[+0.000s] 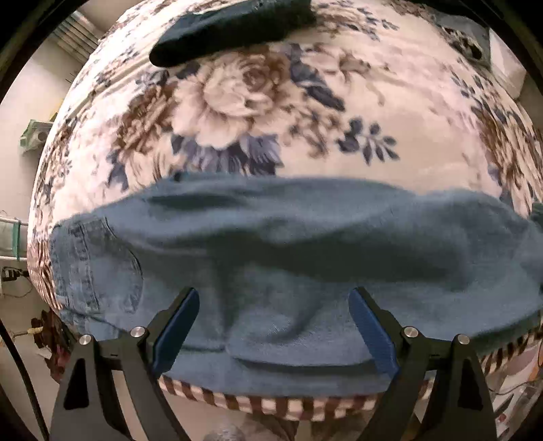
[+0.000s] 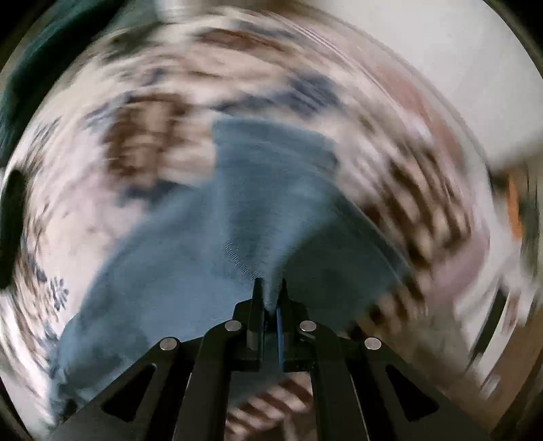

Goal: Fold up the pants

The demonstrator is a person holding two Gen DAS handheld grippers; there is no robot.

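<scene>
Blue denim pants [image 1: 271, 230] lie crosswise on a floral blanket [image 1: 254, 101], folded lengthwise, with a back pocket [image 1: 98, 264] showing at the left end. My left gripper [image 1: 274, 293] hangs straight above the near part of the pants, jaws wide open, nothing between the blue pads. The right wrist view is heavily blurred. There my right gripper [image 2: 269, 283] is shut on a pinch of the pants [image 2: 237, 220], and the denim rises in a ridge into its fingers.
A dark garment [image 1: 230, 27] lies at the far side of the bed. The blanket's brown-striped border [image 1: 271, 407] marks the near bed edge. Cables and clutter [image 1: 13, 274] sit on the floor at the left. A white pillow [image 1: 505, 64] is at the far right.
</scene>
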